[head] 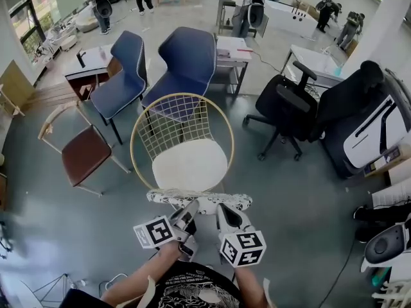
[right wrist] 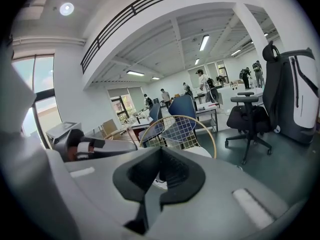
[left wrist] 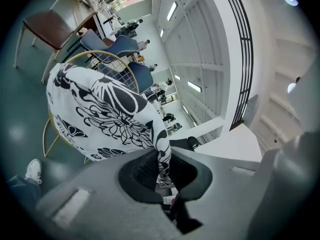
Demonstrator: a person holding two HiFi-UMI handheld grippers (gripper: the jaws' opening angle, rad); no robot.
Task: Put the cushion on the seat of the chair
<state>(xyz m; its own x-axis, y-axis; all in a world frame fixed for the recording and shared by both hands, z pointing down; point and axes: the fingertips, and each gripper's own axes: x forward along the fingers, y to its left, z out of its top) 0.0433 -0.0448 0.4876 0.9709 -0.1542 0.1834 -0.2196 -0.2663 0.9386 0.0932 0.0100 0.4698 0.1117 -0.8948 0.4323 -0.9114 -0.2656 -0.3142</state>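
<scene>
Left tongs (head: pixel 191 212) and right tongs (head: pixel 222 213) clamped shut on cushion (head: pixel 199 200) edge. Blue chair (head: pixel 186 63) behind wire chair (head: pixel 137 133), office chair (head: pixel 286 108) at right. Cushion white, black floral print, held level just short of the white seat (head: pixel 189 164).

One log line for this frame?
left gripper: shut on cushion | right gripper: shut on cushion | cushion: held before chair, not yet on seat

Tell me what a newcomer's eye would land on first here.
First comes the black-and-white flowered cushion, low in the middle of the head view, pinched along its near edge by the left gripper and the right gripper. Just beyond it stands the gold wire chair with its round white seat, and two blue chairs stand behind that.
</scene>
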